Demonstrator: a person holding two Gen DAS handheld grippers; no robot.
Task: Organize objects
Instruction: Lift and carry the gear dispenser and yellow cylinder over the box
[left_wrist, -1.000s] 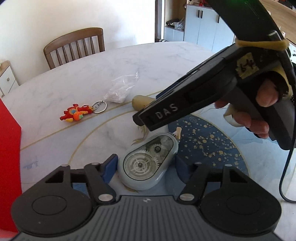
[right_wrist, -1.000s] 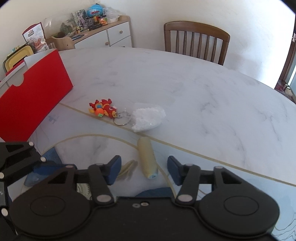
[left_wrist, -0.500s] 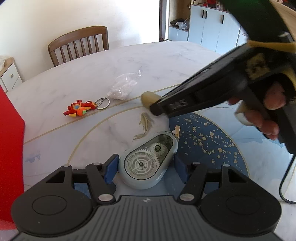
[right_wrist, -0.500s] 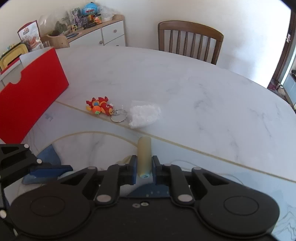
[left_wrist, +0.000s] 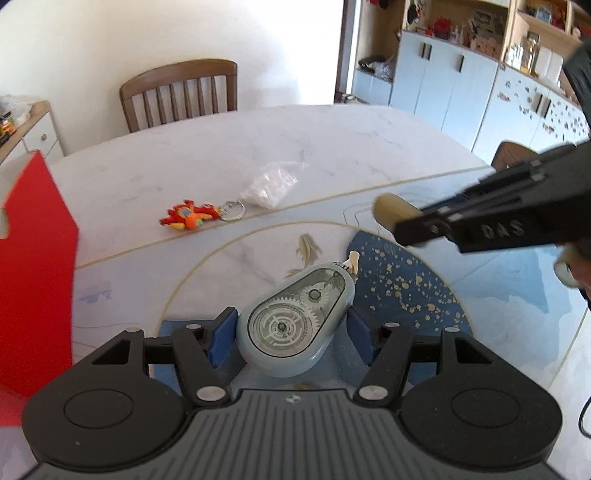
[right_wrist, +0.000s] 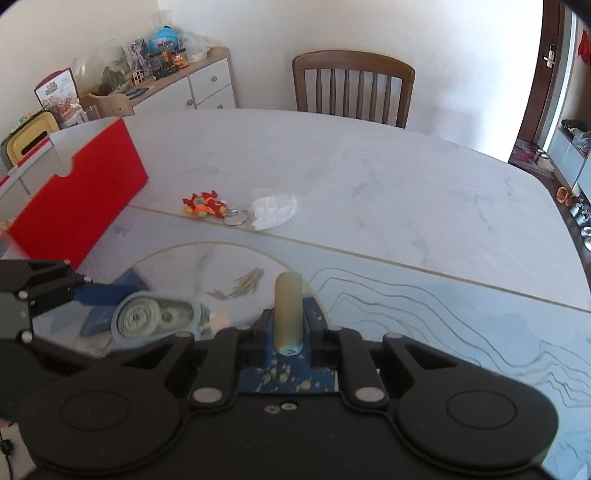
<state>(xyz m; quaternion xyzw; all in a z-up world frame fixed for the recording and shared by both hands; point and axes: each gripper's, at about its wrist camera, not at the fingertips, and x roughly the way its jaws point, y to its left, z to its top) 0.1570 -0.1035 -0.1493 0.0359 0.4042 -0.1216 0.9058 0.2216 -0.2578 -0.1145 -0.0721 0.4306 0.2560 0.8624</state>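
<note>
Right claw clamped on a beige cylinder lifted above the counter, left claw wide around a grey correction-tape dispenser lying on the counter, red keychain toy beside a clear bag

keychain just left of bag, box far left

Plenty of bare table is left ahead of both tongs. The left side is blocked by the red box; keychain and plastic bag are parked straight ahead.
</note>
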